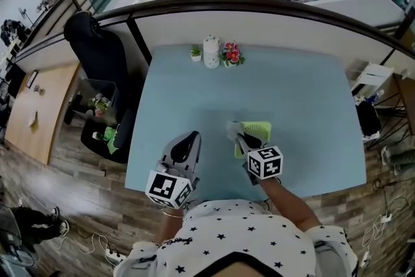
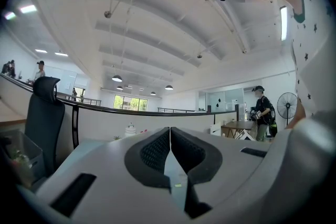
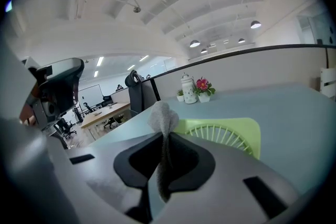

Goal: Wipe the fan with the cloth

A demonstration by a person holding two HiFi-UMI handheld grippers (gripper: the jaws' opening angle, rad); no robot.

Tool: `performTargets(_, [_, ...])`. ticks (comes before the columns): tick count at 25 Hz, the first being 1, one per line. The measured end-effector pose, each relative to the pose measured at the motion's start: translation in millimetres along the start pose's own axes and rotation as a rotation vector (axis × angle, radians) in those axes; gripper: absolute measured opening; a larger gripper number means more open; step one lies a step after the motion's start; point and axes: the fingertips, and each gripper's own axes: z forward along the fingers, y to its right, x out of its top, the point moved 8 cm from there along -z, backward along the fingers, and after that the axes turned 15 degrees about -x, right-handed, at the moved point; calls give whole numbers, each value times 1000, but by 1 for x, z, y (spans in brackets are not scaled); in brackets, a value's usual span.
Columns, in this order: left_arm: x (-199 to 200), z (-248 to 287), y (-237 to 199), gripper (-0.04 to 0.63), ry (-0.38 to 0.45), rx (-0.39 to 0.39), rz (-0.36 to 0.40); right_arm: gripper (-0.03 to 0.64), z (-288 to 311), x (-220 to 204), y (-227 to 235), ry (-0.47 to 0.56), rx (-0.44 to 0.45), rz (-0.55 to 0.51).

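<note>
Task's thing: the green fan (image 1: 257, 132) lies flat on the light blue table (image 1: 285, 84), grille up, in the lower centre of the head view, near the table's front edge.
Cloth: a grey cloth (image 3: 160, 116) is pinched in the right gripper (image 3: 165, 140); a rounded tuft stands out past the tips.
Right gripper fingers: pressed together on the cloth, a strip of the fabric running down between the pads.
Left gripper fingers: the left gripper (image 2: 170, 140) has its pads meeting along one thin seam, with nothing between them.
Left gripper place: at the lower left of the head view, over the table's front edge and well apart from the fan.
Key relation: in the right gripper view the fan sits just beyond the cloth tuft and to its right, so the cloth is at the fan's near left corner. Whether it already touches the plastic I cannot tell.
Fan's axis: the housing looks close to square (no clear long side), so the grille ribs probably matter more than any axis.
Nearer hand: the right one, by a wide margin.
Likely next move: a sweep of the cloth rightward and away across the grille.
Risk: the light fan could slide, since nothing steadies it.
Far edge: a white jar (image 1: 211, 52), a flower pot (image 1: 231, 54) and a small plant (image 1: 196, 52) stand clear of the work.
</note>
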Motion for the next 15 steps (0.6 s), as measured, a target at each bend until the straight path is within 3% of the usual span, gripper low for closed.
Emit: performTargets(15, [-2, 7, -3, 31, -2, -21, -3, 31, 3, -6, 11, -15, -24, 24])
